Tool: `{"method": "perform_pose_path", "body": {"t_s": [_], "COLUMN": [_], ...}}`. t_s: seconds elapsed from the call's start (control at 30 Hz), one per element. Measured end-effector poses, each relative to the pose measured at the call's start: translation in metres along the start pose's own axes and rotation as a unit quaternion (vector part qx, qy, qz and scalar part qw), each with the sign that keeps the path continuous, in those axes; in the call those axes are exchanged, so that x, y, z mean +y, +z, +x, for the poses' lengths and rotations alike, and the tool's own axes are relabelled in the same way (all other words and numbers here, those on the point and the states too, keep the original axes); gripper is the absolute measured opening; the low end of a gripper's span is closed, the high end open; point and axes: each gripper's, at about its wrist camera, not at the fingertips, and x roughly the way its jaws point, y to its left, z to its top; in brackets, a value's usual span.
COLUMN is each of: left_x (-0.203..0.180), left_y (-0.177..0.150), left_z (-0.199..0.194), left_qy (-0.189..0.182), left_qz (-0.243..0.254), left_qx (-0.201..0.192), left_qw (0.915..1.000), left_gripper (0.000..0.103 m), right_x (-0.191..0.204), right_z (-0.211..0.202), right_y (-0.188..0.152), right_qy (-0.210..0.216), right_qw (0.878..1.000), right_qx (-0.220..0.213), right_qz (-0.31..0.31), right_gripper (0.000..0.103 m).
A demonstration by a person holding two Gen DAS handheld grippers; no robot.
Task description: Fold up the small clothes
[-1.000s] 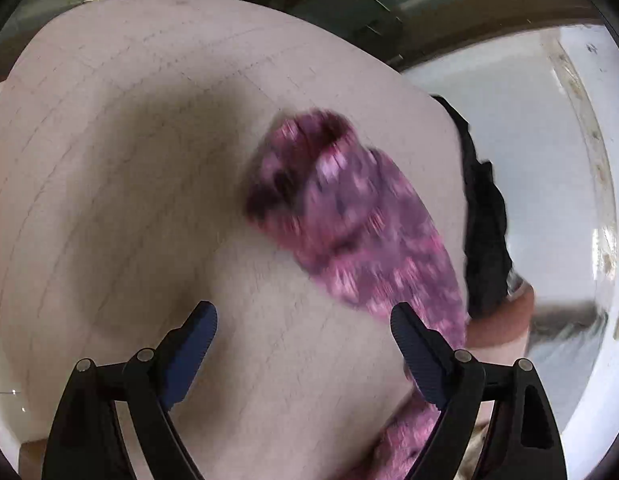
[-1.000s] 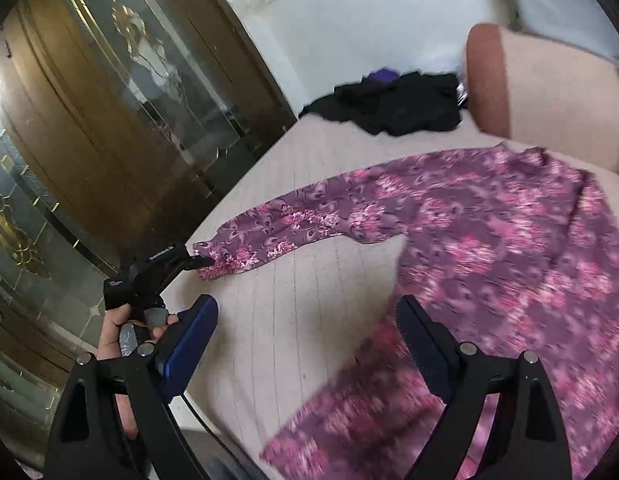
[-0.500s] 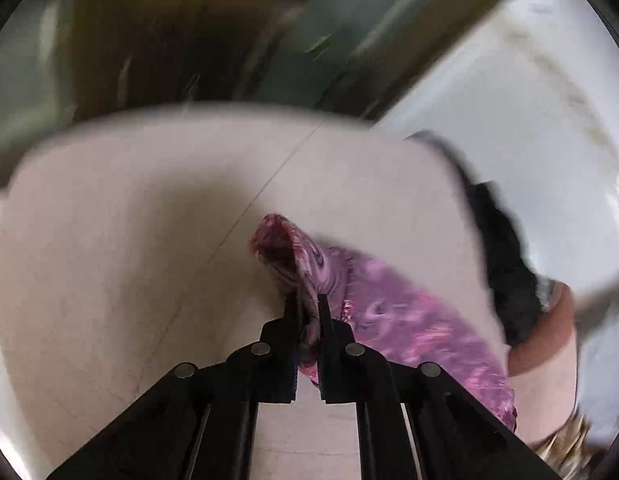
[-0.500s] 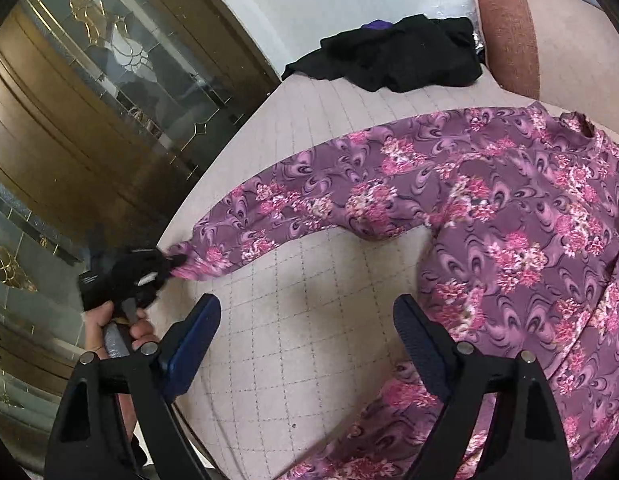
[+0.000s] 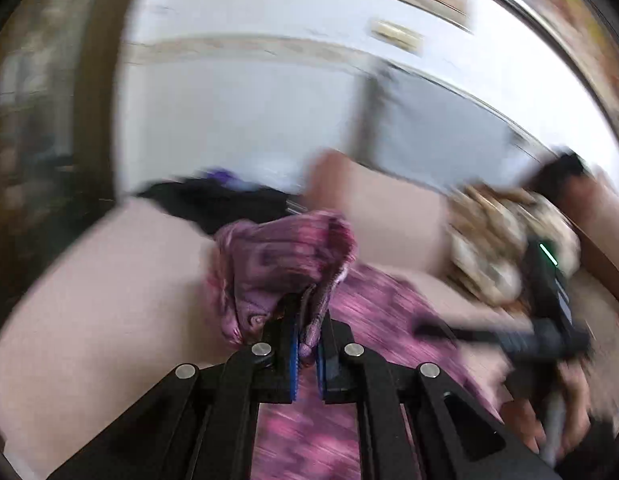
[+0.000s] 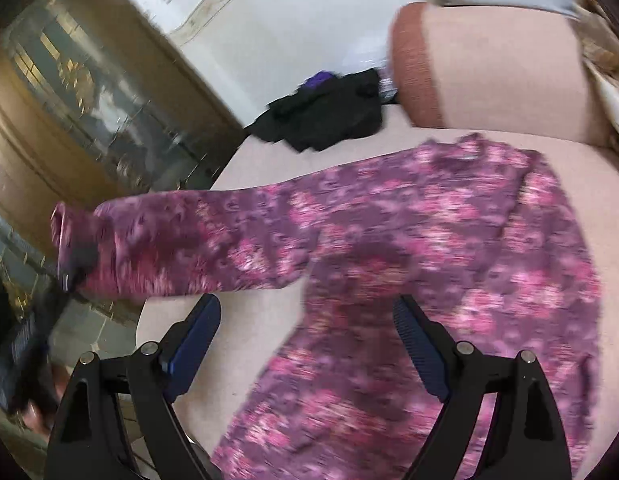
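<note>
A purple floral long-sleeved top (image 6: 449, 240) lies spread on a beige seat cushion (image 6: 589, 184). My left gripper (image 5: 307, 332) is shut on the cuff of its sleeve (image 5: 281, 256), which bunches up above the fingers. In the right wrist view that sleeve (image 6: 181, 248) stretches out to the left, lifted off the cushion, with the left gripper (image 6: 75, 264) blurred at its end. My right gripper (image 6: 305, 320) stands open above the top's side, near the armpit, with nothing pinched. It also shows blurred at the right of the left wrist view, held in a hand (image 5: 569, 400).
A heap of black clothes (image 6: 325, 112) lies at the cushion's far edge. A beige armrest with a brown end (image 6: 489, 68) rises behind the top, with a patterned cushion (image 5: 501, 240) nearby. A brass and glass door (image 6: 69, 100) and white floor (image 6: 289, 20) lie beyond.
My left gripper shut on the sleeve cuff, then lifted it, rolling and swinging toward the top's body. My right gripper moved over the top, still open.
</note>
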Motion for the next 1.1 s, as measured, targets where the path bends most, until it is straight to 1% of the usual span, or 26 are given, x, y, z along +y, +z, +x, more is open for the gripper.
{"method": "perform_pose_path", "body": {"t_s": [0.03, 0.07, 0.1, 0.13, 0.17, 0.23, 0.27, 0.33, 0.4, 0.43, 0.47, 0.53, 0.57, 0.63, 0.67, 0.73, 0.77, 0.8, 0.83, 0.9, 0.93, 0.97, 1.0, 1.03, 1.07, 1.1], "left_x": [-0.022, -0.04, -0.065, -0.088, -0.113, -0.136, -0.145, -0.151, -0.157, -0.161, -0.164, -0.161, -0.157, -0.155, -0.157, -0.16, -0.163, -0.164, -0.165, -0.169, -0.17, -0.171, -0.173, -0.175, -0.178, -0.183], "left_y": [-0.012, -0.02, -0.034, -0.051, -0.069, -0.096, -0.112, -0.128, -0.137, -0.141, -0.141, -0.143, -0.15, -0.151, -0.151, -0.155, -0.155, -0.154, -0.151, -0.14, -0.134, -0.128, -0.124, -0.124, -0.127, -0.134], "left_z": [0.008, 0.016, 0.026, 0.038, 0.048, 0.069, 0.084, 0.1, 0.105, 0.103, 0.103, 0.102, 0.097, 0.095, 0.093, 0.087, 0.084, 0.082, 0.077, 0.056, 0.045, 0.036, 0.031, 0.03, 0.033, 0.037], "left_qy": [-0.032, -0.055, -0.085, -0.102, -0.104, -0.098, -0.089, -0.094, -0.093, -0.094, -0.096, -0.1, -0.1, -0.102, -0.103, -0.105, -0.11, -0.114, -0.118, -0.138, -0.152, -0.167, -0.183, -0.198, -0.208, -0.214], "left_qz": [0.017, 0.031, 0.057, 0.092, 0.131, 0.181, 0.203, 0.214, 0.236, 0.248, 0.252, 0.248, 0.245, 0.245, 0.252, 0.264, 0.269, 0.273, 0.276, 0.27, 0.263, 0.253, 0.241, 0.234, 0.231, 0.235], "left_qx": [0.015, 0.028, 0.052, 0.076, 0.1, 0.131, 0.157, 0.188, 0.2, 0.199, 0.197, 0.2, 0.2, 0.193, 0.187, 0.178, 0.175, 0.17, 0.158, 0.125, 0.107, 0.092, 0.087, 0.094, 0.112, 0.135], "left_qw": [0.9992, 0.9976, 0.9934, 0.9876, 0.9809, 0.9697, 0.9623, 0.9539, 0.9463, 0.9437, 0.9426, 0.9426, 0.9433, 0.9446, 0.944, 0.9421, 0.9406, 0.9399, 0.9406, 0.9447, 0.9468, 0.9486, 0.949, 0.9471, 0.9438, 0.9386], "left_gripper": [0.005, 0.005, 0.005, 0.005, 0.005, 0.005, 0.005, 0.005, 0.005, 0.006, 0.006, 0.006, 0.006, 0.006, 0.006, 0.006, 0.006, 0.006, 0.006, 0.006, 0.006, 0.006, 0.011, 0.017, 0.032, 0.042], "right_x": [-0.019, -0.033, -0.047, -0.056, -0.073, -0.102, -0.113, -0.141, -0.16, -0.167, -0.171, -0.175, -0.178, -0.182, -0.178, -0.163, -0.156, -0.148, -0.142, -0.13, -0.117, -0.11, -0.105, -0.104, -0.107, -0.114], "right_z": [-0.01, -0.017, -0.023, -0.025, -0.027, -0.024, -0.022, -0.014, -0.004, 0.003, 0.01, 0.019, 0.025, 0.035, 0.04, 0.047, 0.049, 0.053, 0.052, 0.039, 0.019, 0.004, -0.018, -0.031, -0.041, -0.047], "right_y": [0.0, -0.001, -0.004, -0.008, -0.016, -0.034, -0.042, -0.062, -0.07, -0.071, -0.07, -0.067, -0.067, -0.074, -0.079, -0.084, -0.085, -0.086, -0.086, -0.077, -0.069, -0.065, -0.062, -0.063, -0.065, -0.071], "right_qy": [0.007, 0.01, 0.011, 0.012, 0.018, 0.015, 0.015, 0.024, 0.045, 0.065, 0.072, 0.056, 0.062, 0.082, 0.091, 0.105, 0.105, 0.101, 0.096, 0.101, 0.113, 0.116, 0.117, 0.109, 0.088, 0.051], "right_qw": [1.0, 1.0, 0.999, 0.999, 0.998, 0.997, 0.997, 0.994, 0.988, 0.984, 0.984, 0.986, 0.983, 0.975, 0.972, 0.971, 0.97, 0.97, 0.971, 0.976, 0.98, 0.983, 0.985, 0.988, 0.99, 0.992], "right_qx": [-0.001, -0.003, -0.005, -0.006, -0.002, 0.01, 0.016, 0.03, 0.056, 0.07, 0.079, 0.087, 0.095, 0.12, 0.139, 0.159, 0.169, 0.178, 0.178, 0.16, 0.135, 0.118, 0.094, 0.082, 0.075, 0.075], "right_qz": [0.014, 0.023, 0.033, 0.04, 0.052, 0.073, 0.08, 0.102, 0.137, 0.15, 0.145, 0.134, 0.142, 0.168, 0.169, 0.146, 0.138, 0.128, 0.124, 0.109, 0.092, 0.084, 0.079, 0.078, 0.08, 0.083], "right_gripper": [0.088, 0.088, 0.088, 0.088, 0.088, 0.088, 0.088, 0.088, 0.088, 0.088, 0.088, 0.088, 0.087, 0.071, 0.068, 0.048, 0.041, 0.016, 0.008, 0.008, 0.008, 0.008, 0.008, 0.008, 0.008, 0.008]}}
